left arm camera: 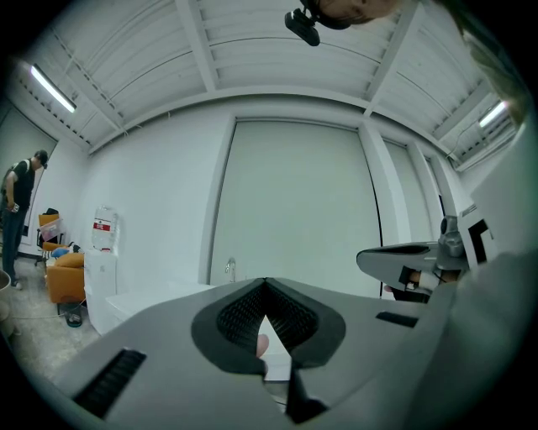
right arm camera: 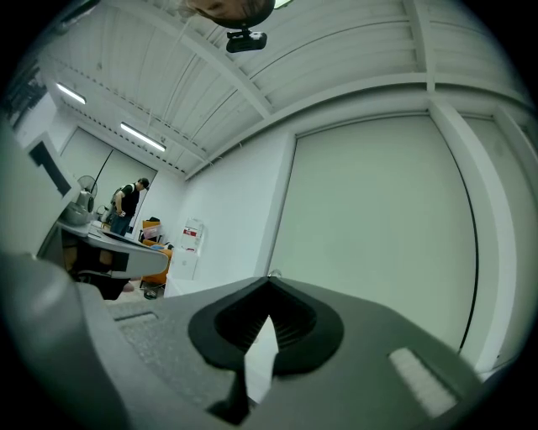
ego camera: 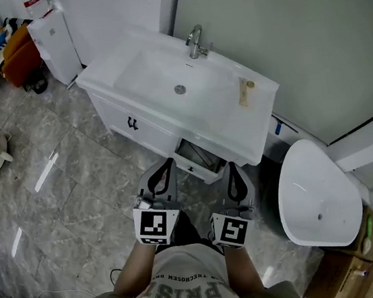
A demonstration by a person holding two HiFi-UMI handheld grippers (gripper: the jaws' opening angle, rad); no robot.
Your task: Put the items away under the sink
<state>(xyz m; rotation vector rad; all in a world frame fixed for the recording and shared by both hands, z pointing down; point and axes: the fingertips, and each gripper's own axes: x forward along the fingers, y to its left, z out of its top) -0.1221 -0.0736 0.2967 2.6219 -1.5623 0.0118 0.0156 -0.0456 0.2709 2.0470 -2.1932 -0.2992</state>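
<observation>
Now, left hand-held gripper (ego camera: 168, 161) and right hand-held gripper (ego camera: 233, 165) are shut, empty; shut jaws might knock the tan thing (ego camera: 245, 92) down.

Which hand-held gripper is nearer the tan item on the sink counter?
Right. The right hand-held gripper is in front of the counter, nearly in line with the tan item; the left hand-held gripper is farther left.

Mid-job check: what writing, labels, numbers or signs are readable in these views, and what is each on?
"PRIS": large print on the person's shirt, upside down in the head view, rest hidden in folds.
Smaller line beside it on the shirt: too small to read.
Red label on the water dispenser: too blurred.
Marker cubes: square patterns only, no letters.
</observation>
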